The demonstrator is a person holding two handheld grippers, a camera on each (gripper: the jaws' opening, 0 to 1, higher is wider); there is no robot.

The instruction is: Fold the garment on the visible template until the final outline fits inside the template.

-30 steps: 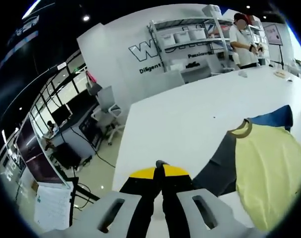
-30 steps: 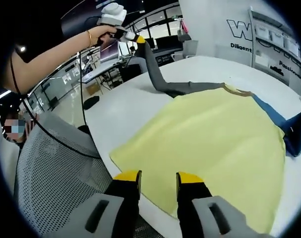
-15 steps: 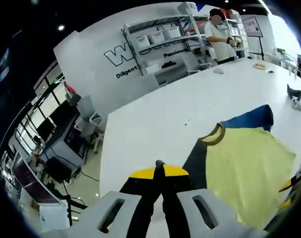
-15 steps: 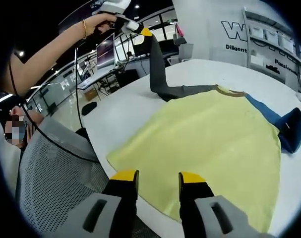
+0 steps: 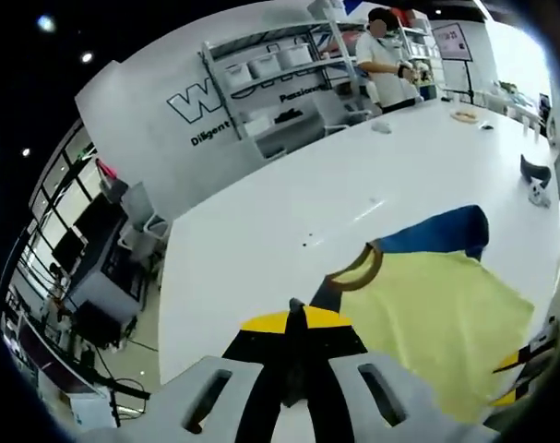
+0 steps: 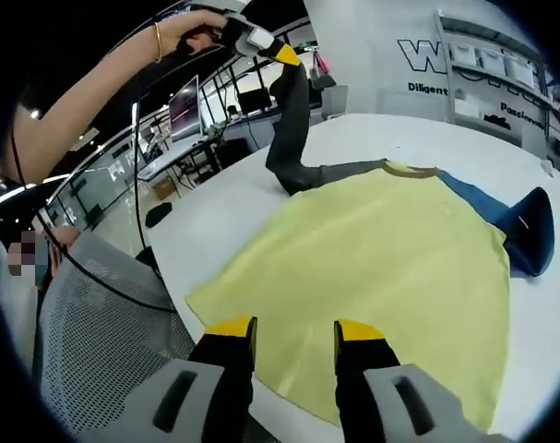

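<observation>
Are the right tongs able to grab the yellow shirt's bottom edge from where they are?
Probably yes. The right tongs are open and hover right over the near hem of the yellow shirt, with nothing lying between them and the cloth on the white table.

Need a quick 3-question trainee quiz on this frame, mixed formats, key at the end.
1. True or false: the left gripper is shut on the grey sleeve and holds it up off the white table.
2. Multiple choice: the right gripper is A) shut on the hem, B) open at the near edge of the yellow shirt, C) holding the blue sleeve.
3. Fill in: the collar is ____ in colour.

Key: 1 true; 2 B; 3 tan.
</observation>
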